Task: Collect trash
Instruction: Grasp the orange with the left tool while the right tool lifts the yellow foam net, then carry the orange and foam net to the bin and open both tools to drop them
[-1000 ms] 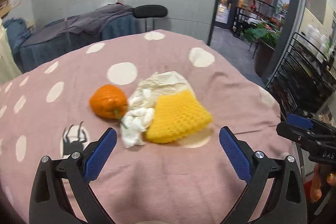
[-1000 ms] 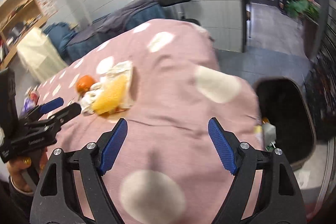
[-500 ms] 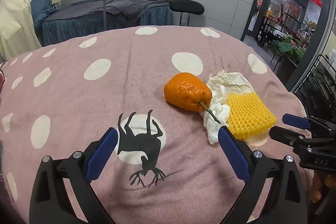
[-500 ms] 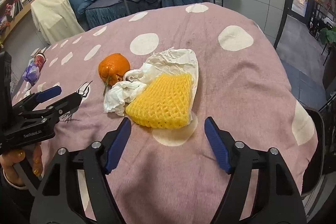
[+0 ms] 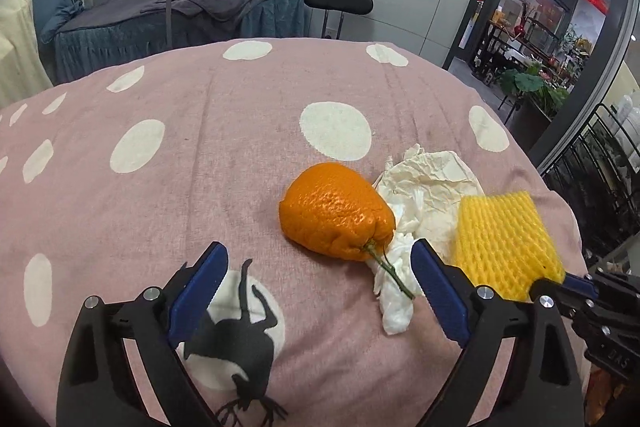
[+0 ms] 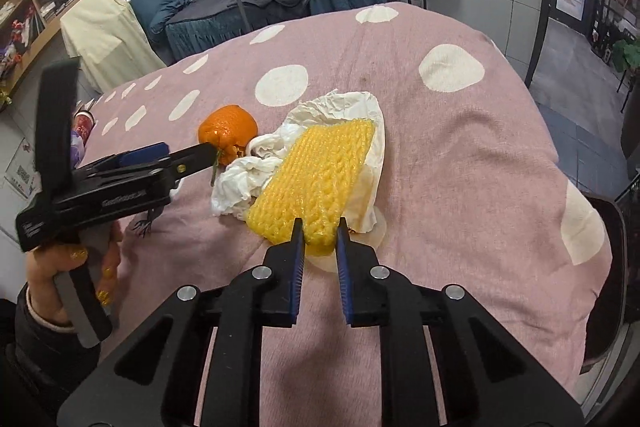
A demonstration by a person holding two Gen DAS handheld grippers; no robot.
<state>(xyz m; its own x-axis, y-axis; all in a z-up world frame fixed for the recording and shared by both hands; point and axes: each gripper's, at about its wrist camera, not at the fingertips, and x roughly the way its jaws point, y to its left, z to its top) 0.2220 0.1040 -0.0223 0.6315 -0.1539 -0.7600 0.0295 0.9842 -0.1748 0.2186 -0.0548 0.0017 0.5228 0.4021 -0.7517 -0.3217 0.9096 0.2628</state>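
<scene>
While the right hand-held gripper (image 6: 319,233) pinches the yellow foam net's (image 6: 316,179) near corner on the pink dotted cloth (image 6: 460,163), the left hand-held gripper (image 5: 318,277), lettering unreadable, closes slightly, wide and empty, before the orange (image 5: 336,211) beside the tissue (image 5: 424,187).

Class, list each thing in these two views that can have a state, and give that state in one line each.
right gripper: shut on the near corner of the yellow foam net.
left gripper: jaws wide, closing slightly, nothing between the pads.
orange: whole, lying on its side, stem on.
tissue: crumpled, beside the orange.
paper wrapper: crumpled, under the net.
</scene>
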